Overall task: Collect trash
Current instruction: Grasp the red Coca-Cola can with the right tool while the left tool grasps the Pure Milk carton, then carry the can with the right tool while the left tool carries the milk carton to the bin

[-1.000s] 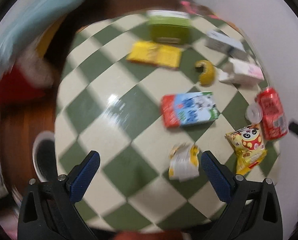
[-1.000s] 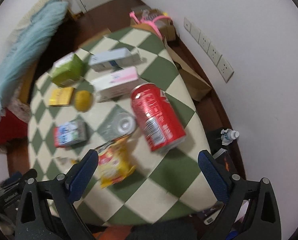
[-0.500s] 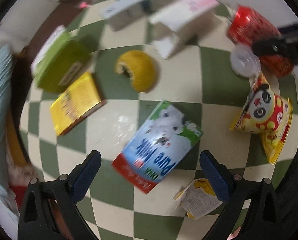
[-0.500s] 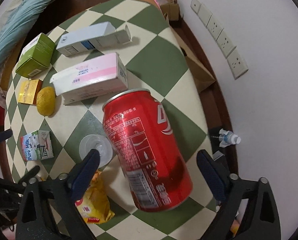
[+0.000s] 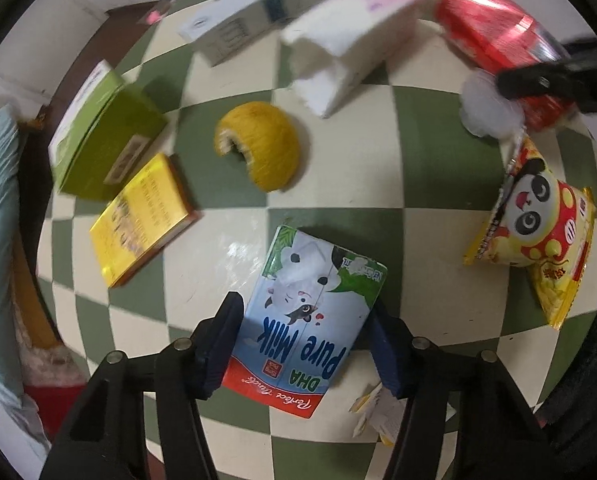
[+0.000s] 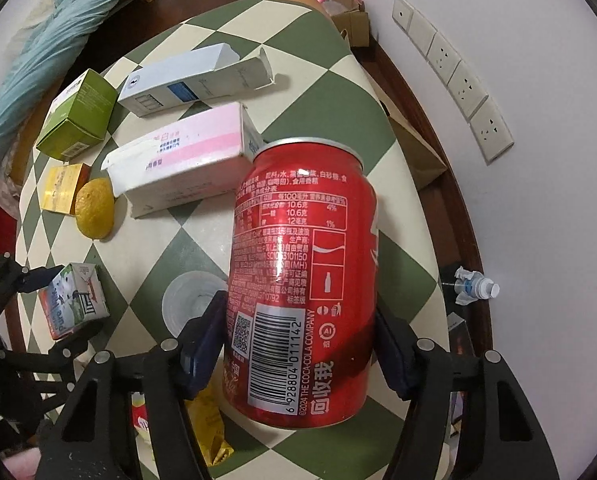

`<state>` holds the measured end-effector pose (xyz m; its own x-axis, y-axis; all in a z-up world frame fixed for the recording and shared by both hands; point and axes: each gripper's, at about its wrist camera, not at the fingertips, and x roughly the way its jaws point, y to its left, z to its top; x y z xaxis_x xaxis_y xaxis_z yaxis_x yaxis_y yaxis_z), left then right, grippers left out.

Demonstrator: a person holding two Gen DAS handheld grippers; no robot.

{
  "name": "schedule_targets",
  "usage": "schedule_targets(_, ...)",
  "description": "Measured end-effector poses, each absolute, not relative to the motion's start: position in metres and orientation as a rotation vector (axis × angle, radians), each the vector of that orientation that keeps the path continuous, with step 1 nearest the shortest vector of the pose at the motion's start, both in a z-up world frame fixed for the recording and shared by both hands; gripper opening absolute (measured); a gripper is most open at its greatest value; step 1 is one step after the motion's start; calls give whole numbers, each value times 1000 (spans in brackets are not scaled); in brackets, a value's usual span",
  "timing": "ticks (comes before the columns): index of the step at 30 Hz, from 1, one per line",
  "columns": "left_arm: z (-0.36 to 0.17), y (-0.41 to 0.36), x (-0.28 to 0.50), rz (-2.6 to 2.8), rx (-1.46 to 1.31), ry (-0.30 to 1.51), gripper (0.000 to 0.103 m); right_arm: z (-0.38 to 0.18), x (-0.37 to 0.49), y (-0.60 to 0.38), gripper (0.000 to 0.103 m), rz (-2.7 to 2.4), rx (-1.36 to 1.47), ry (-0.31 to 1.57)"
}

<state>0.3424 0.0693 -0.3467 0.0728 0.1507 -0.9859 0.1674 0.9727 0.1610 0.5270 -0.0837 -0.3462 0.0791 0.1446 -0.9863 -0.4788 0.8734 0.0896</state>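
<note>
Both grippers close on trash lying on a round table (image 6: 398,216) covered in green and cream checks. Right gripper (image 6: 298,348) pinches a red soda can (image 6: 302,276), its blue pads pressed against the can's two sides. The can lies on its side, shiny metal, with white print and a barcode facing up.

Left gripper (image 5: 304,344) clamps a milk carton (image 5: 312,320), one blue pad at each long edge. The carton lies flat; it is glossy card, blue and white with a red band and a cartoon cow.

Beside the can's upper end lies a long pink and white box (image 6: 182,156), open at one end. Just beyond the can's left side sits a clear round plastic lid (image 6: 192,300). Farther left of the can rest a yellow lemon peel (image 6: 95,208), a flat yellow box (image 6: 64,188) and a green box (image 6: 78,116). A crinkled yellow snack bag (image 5: 538,224) with a panda face lies near the can.
</note>
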Motion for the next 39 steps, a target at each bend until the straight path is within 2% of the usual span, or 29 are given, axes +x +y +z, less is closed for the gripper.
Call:
schedule_targets(15, -282, 111, 305, 330, -91, 1304, 56, -301, 483, -98, 68, 494, -164, 1355)
schedule_targets(27, -196, 127, 202, 558, -264, 1057, 56, -229, 396, -67, 68, 577, -183, 1138)
schedule_targets(34, -148, 161, 125, 633, -327, 948, 55, -183, 338, -21, 68, 696, -175, 1052)
schedule_targets(39, -133, 197, 62, 699, -374, 900, 55, -161, 284, 26, 68, 799, -187, 1017)
